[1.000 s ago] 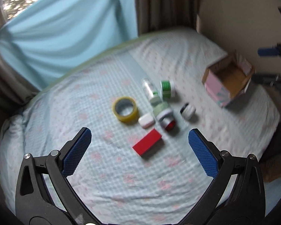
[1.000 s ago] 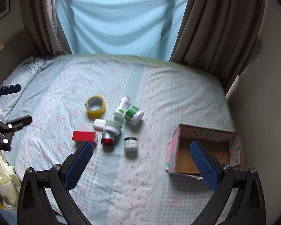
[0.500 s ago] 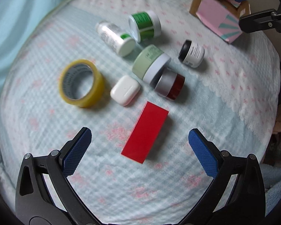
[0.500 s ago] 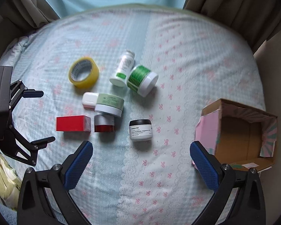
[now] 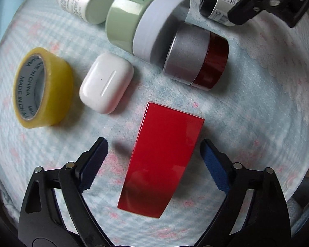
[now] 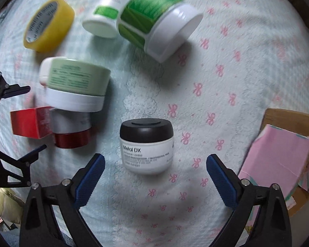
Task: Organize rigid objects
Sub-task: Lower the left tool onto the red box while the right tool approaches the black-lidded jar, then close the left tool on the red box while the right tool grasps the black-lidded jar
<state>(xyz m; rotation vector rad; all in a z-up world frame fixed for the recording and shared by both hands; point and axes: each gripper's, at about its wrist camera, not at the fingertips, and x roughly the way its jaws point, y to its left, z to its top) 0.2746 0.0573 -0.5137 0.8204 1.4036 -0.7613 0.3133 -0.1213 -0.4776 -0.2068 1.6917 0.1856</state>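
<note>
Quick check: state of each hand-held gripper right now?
Left hand-held gripper: open, just closing around red box.
Right hand-held gripper: open, just closing around black-lidded jar.

A pale blue bedspread (image 6: pixel 226 41) is strewn with tape roll (image 5: pixel 44 88), white case (image 5: pixel 106 83), red box (image 5: pixel 164 160), jars and a cardboard box (image 6: pixel 284 156).

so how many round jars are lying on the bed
4: a green-labelled jar at the top, a pale green jar at left, a silver-and-red jar below it, and a black-lidded jar in the middle. More may be hidden.
</note>
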